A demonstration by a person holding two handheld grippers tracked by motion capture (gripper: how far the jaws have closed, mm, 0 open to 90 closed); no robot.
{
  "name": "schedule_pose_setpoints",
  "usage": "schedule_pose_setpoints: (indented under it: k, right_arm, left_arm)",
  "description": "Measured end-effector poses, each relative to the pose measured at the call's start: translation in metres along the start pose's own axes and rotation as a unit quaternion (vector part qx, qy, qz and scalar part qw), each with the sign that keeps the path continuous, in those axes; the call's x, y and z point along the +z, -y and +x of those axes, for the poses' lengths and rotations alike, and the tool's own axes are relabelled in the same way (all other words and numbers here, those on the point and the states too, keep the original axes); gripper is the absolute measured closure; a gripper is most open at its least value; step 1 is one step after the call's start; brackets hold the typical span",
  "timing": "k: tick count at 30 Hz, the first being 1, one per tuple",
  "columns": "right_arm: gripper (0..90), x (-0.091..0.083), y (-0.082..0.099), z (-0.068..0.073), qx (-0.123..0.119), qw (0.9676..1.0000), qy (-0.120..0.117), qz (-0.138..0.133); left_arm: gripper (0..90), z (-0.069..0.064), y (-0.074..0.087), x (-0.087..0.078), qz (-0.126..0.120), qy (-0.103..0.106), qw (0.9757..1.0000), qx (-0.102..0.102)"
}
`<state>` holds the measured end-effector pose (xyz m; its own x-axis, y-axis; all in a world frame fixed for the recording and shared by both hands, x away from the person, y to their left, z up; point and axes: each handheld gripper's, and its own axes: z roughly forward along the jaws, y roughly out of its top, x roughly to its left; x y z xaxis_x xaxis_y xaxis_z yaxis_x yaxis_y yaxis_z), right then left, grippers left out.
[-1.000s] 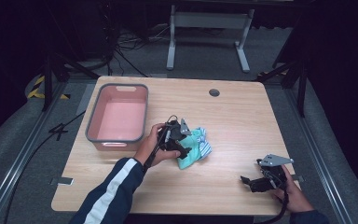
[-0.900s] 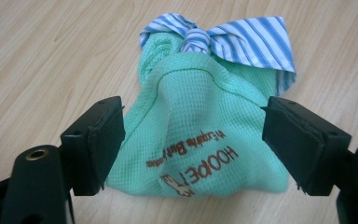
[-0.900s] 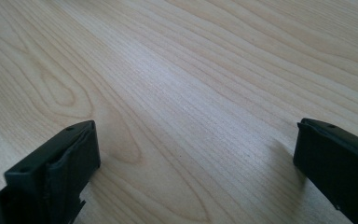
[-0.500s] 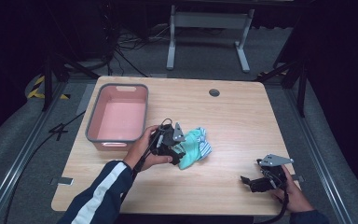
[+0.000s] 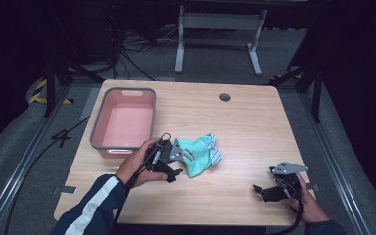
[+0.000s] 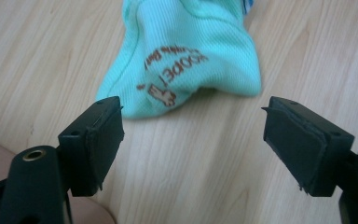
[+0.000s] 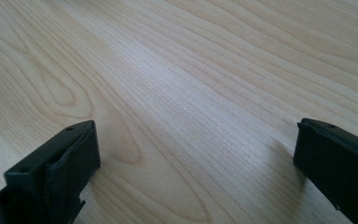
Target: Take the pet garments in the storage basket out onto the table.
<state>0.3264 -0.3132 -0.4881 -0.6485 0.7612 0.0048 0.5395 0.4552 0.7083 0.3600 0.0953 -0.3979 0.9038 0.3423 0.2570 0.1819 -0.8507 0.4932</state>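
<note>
The mint-green garment (image 5: 198, 155) lies bunched near the middle of the worktop (image 5: 245, 122), slightly toward the near edge, just beside the near right corner of the pink bin (image 5: 122, 122). A striped piece (image 5: 215, 156) is seen tucked against its right side. The left gripper (image 5: 172, 164) is held at the cloth's left edge with its jaws apart; in the left gripper view the printed hem of the garment (image 6: 182, 60) lies just beyond the pads, not between them, and bare wood is seen in the gap. The right gripper (image 5: 264, 191) rests near the near right corner of the worktop, jaws also apart over bare wood, well apart from the cloth.

Several failures can be foreseen. If the jaws are closed from this stand-off, only air or the thinnest fold of hem may be caught, and the cloth could slip out once lifted. If the pads are pushed forward low along the wood, the garment may be shoved away and bunched further rather than entered. The striped piece may be dragged along, or left behind, if only one layer is pinched. A lift toward the bin could also snag trailing fabric on its rim.
</note>
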Motion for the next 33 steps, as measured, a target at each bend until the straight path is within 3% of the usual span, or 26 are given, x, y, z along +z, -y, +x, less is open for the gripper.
schedule_pose_setpoints:
  k: [9,21,23,29,33]
  right_arm:
    - [0.5,0.000,0.000,0.000,0.001,1.0000,0.000,0.000]
    - [0.5,0.000,0.000,0.000,0.001,1.0000,0.000,0.000]
    - [0.5,0.000,0.000,0.000,0.001,1.0000,0.000,0.000]
    - [0.5,0.000,0.000,0.000,0.001,1.0000,0.001,0.000]
    - [0.5,0.000,0.000,0.000,0.001,1.0000,0.001,0.000]
  left_arm:
    - [19.6,-0.006,0.028,-0.005,0.027,-0.009,0.9995,0.012]
    - [19.6,-0.007,0.062,-0.011,0.045,-0.011,0.9989,0.006]
    - [19.7,-0.006,0.073,-0.011,0.058,-0.018,0.9982,-0.002]
    - [19.9,-0.003,0.094,-0.015,0.066,-0.025,0.9973,-0.020]
    - [19.4,-0.002,0.108,-0.018,0.056,-0.027,0.9975,-0.033]
